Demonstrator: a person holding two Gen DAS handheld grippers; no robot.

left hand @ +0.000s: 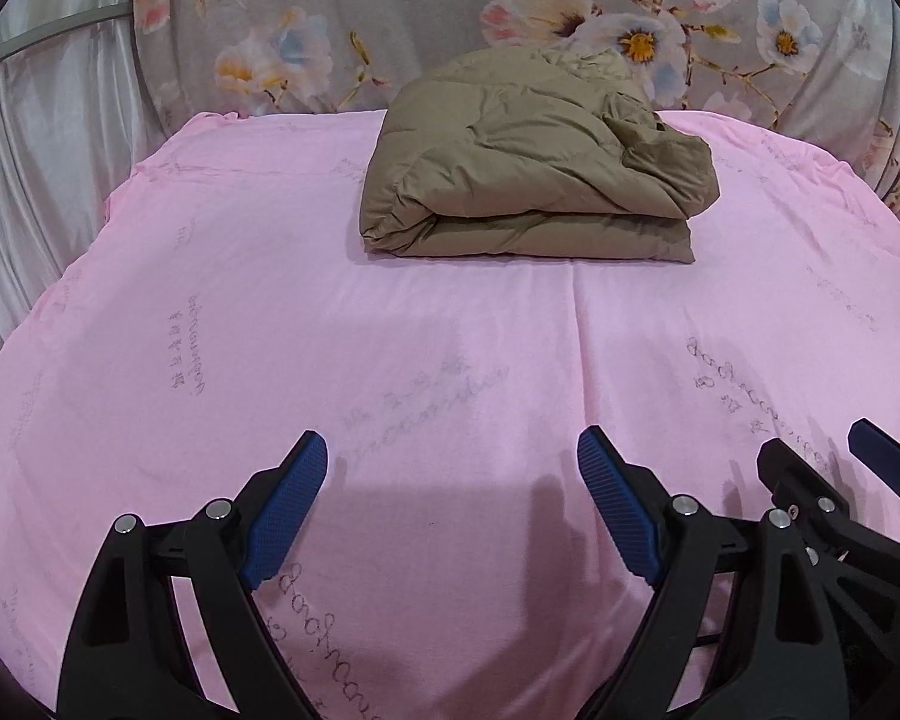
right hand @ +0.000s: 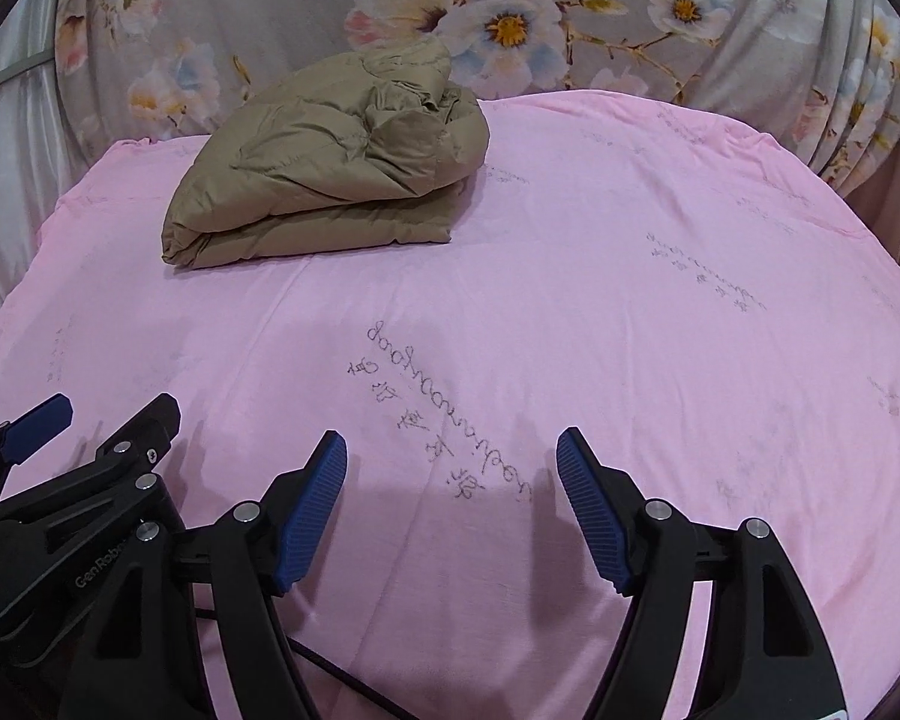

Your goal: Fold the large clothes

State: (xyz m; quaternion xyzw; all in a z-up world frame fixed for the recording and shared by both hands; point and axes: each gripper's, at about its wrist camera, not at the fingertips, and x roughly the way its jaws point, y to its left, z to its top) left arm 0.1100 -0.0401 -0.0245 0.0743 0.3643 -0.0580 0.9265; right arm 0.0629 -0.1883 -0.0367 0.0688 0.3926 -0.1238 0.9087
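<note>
Left gripper [left hand: 453, 450]: jaws wide apart, nothing between them; hovers low over near part of bed, pointing fwd.
Right gripper [right hand: 452, 447]: jaws also spread, empty; just beside the left one, each visible at edge of the other's view.
Jacket [left hand: 528, 162]: tan padded garment, already folded into thick rectangular bundle, layers stacked, fold edge facing grippers; upper right of bundle bunched & creased, not flat.
Jacket position: far side of bed, close to floral backdrop, well apart from both grippers.
Key relation: bundle lies straight ahead of left gripper, ahead & to the left of right gripper [right hand: 324, 162]; left looks the nearer and better-lined-up hand. Long axis runs roughly left-right, across the line of reach.
Pink sheet [left hand: 270, 312]: covers bed, faint script print, centre crease runs from bundle toward grippers; otherwise fairly smooth.
Floral backdrop [left hand: 390, 18]: grey cloth w/ pink & blue flowers behind bed.
White curtain [left hand: 36, 138]: at far left.
Task status (judgement): fold looks essentially done; any remaining work prob. a tidy of the rumpled right corner, needing a long reach fwd.
</note>
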